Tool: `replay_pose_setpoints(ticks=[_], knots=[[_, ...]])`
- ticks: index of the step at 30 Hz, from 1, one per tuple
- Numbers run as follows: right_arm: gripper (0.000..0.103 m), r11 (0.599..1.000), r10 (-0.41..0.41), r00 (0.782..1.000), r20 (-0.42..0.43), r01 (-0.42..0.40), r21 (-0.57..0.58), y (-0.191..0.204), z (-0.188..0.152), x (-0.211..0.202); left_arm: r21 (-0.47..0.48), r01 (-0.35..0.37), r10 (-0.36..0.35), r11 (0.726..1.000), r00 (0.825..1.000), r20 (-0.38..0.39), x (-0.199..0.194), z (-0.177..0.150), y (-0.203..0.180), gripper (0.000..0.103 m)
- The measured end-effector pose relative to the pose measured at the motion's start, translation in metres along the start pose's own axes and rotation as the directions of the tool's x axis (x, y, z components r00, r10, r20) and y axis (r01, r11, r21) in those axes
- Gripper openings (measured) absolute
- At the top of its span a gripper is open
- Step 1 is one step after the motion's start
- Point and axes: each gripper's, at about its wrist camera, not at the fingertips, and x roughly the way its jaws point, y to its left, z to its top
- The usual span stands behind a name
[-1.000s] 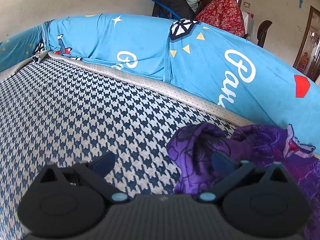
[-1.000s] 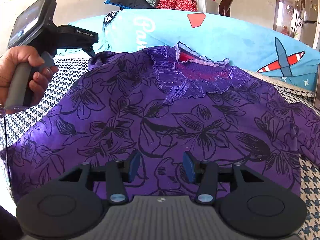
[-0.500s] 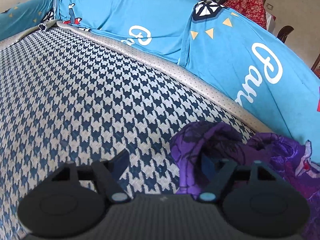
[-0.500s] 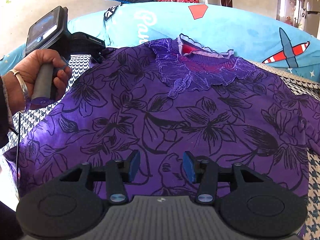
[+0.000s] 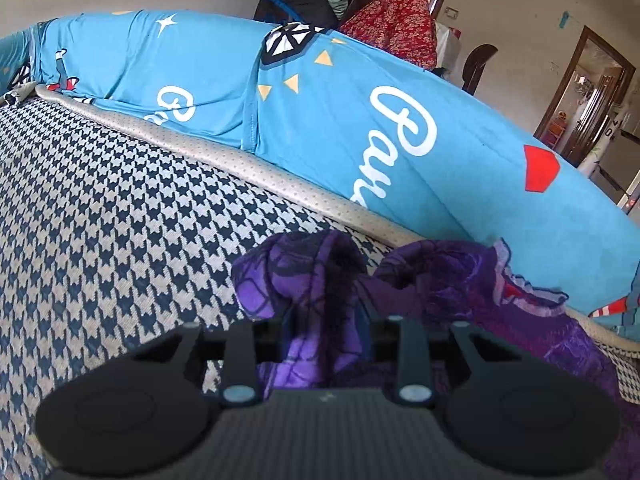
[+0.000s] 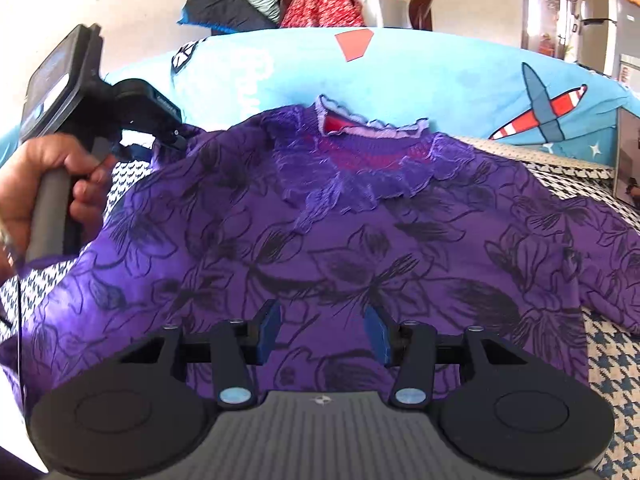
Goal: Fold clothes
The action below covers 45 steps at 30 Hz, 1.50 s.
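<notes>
A purple top with black flower outlines and a lace collar [image 6: 360, 216] lies spread on the houndstooth bed cover [image 5: 120, 220]. My left gripper [image 5: 324, 332] is shut on the top's bunched left sleeve [image 5: 308, 280], and it shows at the far left of the right wrist view [image 6: 160, 136], held in a hand. My right gripper [image 6: 322, 332] is open and empty just above the lower front of the top.
A blue printed bolster [image 5: 360, 120] runs along the far edge of the bed, also in the right wrist view [image 6: 440, 80]. Piled clothes [image 6: 280, 4] and a doorway [image 5: 584, 92] lie beyond it. Houndstooth cover [image 6: 608, 380] shows at right.
My left gripper has closed on the bunched sleeve and lifted it a little. My right gripper has stayed open over the top, barely moving.
</notes>
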Motion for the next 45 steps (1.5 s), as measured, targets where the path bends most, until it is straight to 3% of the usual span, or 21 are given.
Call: replay_pose_setpoints(ticks=[5,9,11,14,17,22,25,27,28,30,32,33,36,39,42,45], knots=[[0.046,1.0,0.003,1.0,-0.002,-0.003,0.011,-0.003,0.002,0.001,0.009,0.056,-0.056,0.998,0.998,0.001,-0.005,-0.003,-0.004,0.029],[0.046,0.999,-0.017,1.0,0.024,0.017,0.027,-0.009,0.008,-0.001,0.066,0.143,-0.143,0.988,0.99,-0.004,-0.011,-0.01,-0.019,0.029],[0.046,0.999,-0.037,0.998,0.046,0.036,0.039,-0.013,0.013,-0.003,0.139,0.211,-0.21,0.968,0.977,-0.025,-0.014,-0.017,-0.033,0.029],[0.046,0.994,-0.073,0.995,0.073,0.067,0.081,-0.024,0.021,-0.005,0.294,0.277,-0.263,0.915,0.961,-0.086,-0.017,-0.039,-0.059,0.029],[0.046,0.987,-0.098,0.991,0.087,0.086,0.134,-0.038,0.03,-0.006,0.395,0.296,-0.254,0.87,0.954,-0.157,-0.01,-0.069,-0.076,0.031],[0.047,0.98,-0.073,0.991,0.113,0.051,0.191,-0.053,0.041,-0.009,0.51,0.278,-0.191,0.814,0.957,-0.217,0.0,-0.104,-0.086,0.035],[0.047,0.98,-0.05,0.991,0.127,0.024,0.198,-0.056,0.047,-0.008,0.548,0.316,-0.218,0.774,0.946,-0.238,-0.011,-0.107,-0.087,0.049],[0.047,0.979,-0.05,0.99,0.132,0.022,0.205,-0.055,0.049,-0.008,0.563,0.364,-0.257,0.742,0.93,-0.263,-0.023,-0.105,-0.087,0.079],[0.047,0.978,-0.05,0.99,0.132,0.022,0.206,-0.055,0.05,-0.007,0.575,0.383,-0.275,0.723,0.923,-0.27,-0.031,-0.104,-0.086,0.086],[0.047,0.978,-0.048,0.991,0.129,0.021,0.208,-0.054,0.05,-0.006,0.593,0.422,-0.324,0.685,0.907,-0.27,-0.048,-0.101,-0.084,0.09],[0.047,0.978,-0.047,0.991,0.126,0.02,0.209,-0.053,0.05,-0.004,0.571,0.478,-0.388,0.668,0.878,-0.282,-0.063,-0.093,-0.077,0.091],[0.047,0.978,-0.046,0.991,0.124,0.019,0.21,-0.052,0.05,-0.004,0.557,0.49,-0.412,0.671,0.87,-0.269,-0.07,-0.088,-0.073,0.093],[0.047,0.979,-0.043,0.991,0.128,0.017,0.204,-0.049,0.051,-0.002,0.491,0.468,-0.433,0.735,0.881,-0.191,-0.08,-0.071,-0.058,0.103],[0.047,0.979,-0.037,0.992,0.122,0.011,0.202,-0.047,0.051,0.001,0.322,0.461,-0.435,0.827,0.887,-0.154,-0.071,-0.05,-0.041,0.103],[0.047,0.982,-0.031,0.993,0.111,0.009,0.188,-0.042,0.05,0.005,0.135,0.424,-0.411,0.895,0.904,-0.119,-0.054,-0.033,-0.024,0.103],[0.047,0.985,-0.028,0.994,0.106,0.01,0.17,-0.038,0.048,0.006,-0.044,0.401,-0.403,0.915,0.907,-0.124,-0.038,-0.023,-0.011,0.103]])
